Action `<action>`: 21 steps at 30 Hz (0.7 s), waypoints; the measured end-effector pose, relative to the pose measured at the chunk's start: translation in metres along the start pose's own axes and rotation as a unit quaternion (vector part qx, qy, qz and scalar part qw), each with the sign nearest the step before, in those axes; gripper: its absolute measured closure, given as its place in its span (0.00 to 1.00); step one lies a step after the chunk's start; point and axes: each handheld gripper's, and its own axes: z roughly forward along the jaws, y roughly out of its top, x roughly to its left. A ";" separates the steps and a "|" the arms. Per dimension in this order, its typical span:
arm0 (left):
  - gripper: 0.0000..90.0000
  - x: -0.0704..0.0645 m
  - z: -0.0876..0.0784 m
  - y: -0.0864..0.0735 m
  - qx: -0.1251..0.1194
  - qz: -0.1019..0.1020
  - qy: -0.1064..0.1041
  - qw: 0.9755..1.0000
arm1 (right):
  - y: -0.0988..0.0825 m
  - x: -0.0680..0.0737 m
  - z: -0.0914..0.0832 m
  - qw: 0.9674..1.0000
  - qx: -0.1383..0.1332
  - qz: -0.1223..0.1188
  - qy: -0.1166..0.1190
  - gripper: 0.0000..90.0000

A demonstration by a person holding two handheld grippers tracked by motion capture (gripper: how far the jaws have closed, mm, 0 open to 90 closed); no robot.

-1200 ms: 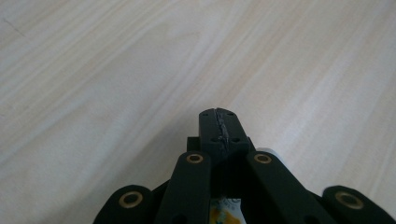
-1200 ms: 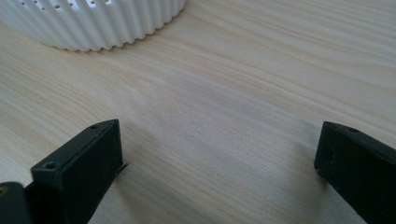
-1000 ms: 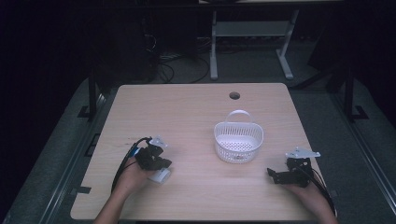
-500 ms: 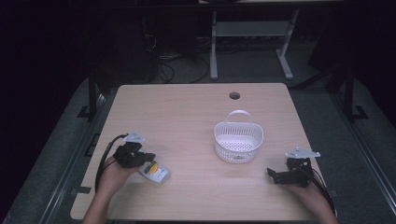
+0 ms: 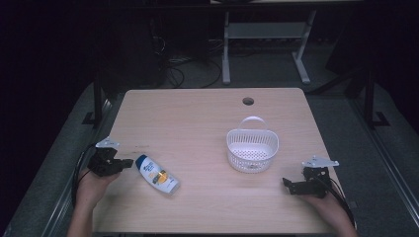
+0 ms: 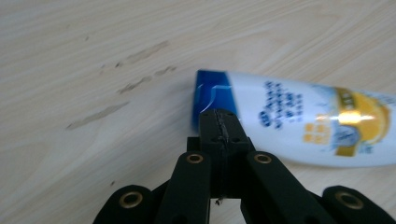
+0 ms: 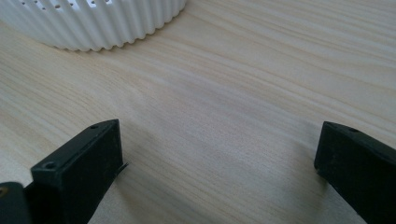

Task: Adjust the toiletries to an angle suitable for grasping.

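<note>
My left gripper (image 5: 129, 162), jaws closed on nothing, sits lower left beside the white blue-capped plastic bottle (image 5: 157, 174); right gripper (image 5: 286, 184) gapes lower right.

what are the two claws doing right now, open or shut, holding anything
Left claw: shut, empty, tip just short of the bottle's blue cap.
Right claw: open, empty, near the white basket.
</note>
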 end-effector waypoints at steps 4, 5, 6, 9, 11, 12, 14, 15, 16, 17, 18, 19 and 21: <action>1.00 0.002 0.008 -0.003 0.018 -0.001 0.000 1.000 | 0.000 0.000 0.000 1.000 0.000 0.000 0.000 0.01; 1.00 0.002 0.010 -0.004 0.021 -0.001 -0.001 1.000 | 0.000 0.000 0.000 1.000 0.000 0.000 0.000 0.01; 1.00 0.002 0.010 -0.004 0.021 -0.001 -0.001 1.000 | 0.000 0.000 0.000 1.000 0.000 0.000 0.000 0.01; 1.00 0.002 0.013 -0.004 0.028 0.000 -0.001 1.000 | 0.000 0.000 0.000 1.000 0.000 0.000 0.000 0.01; 1.00 0.000 0.015 -0.003 0.031 0.000 -0.003 1.000 | 0.000 0.000 0.000 1.000 0.000 0.000 0.000 0.01; 1.00 -0.001 0.016 -0.003 0.033 0.002 -0.003 0.999 | 0.000 0.000 0.000 1.000 0.000 0.000 0.000 0.01; 1.00 -0.002 0.019 -0.002 0.035 0.006 -0.005 0.999 | 0.000 0.000 0.000 1.000 0.000 0.000 0.000 0.01; 1.00 -0.002 0.019 -0.002 0.035 0.006 -0.005 0.999 | 0.000 0.000 0.000 1.000 0.000 0.000 0.000 0.01; 1.00 -0.003 0.020 -0.001 0.035 0.007 -0.004 0.999 | 0.000 0.000 0.000 1.000 0.000 0.000 0.000 0.01; 1.00 -0.003 0.021 0.001 0.032 0.008 -0.007 0.999 | 0.000 0.000 0.000 1.000 0.000 0.000 0.000 0.01; 1.00 -0.003 0.021 0.001 0.032 0.008 -0.007 0.999 | 0.000 0.000 0.000 1.000 0.000 0.000 0.000 0.01; 1.00 -0.004 0.023 0.002 0.032 0.010 -0.008 0.999 | 0.000 0.000 0.000 1.000 0.000 0.000 0.000 0.01; 1.00 -0.004 0.024 0.003 0.033 0.011 -0.010 0.999 | 0.000 0.000 0.000 1.000 0.000 0.000 0.000 0.01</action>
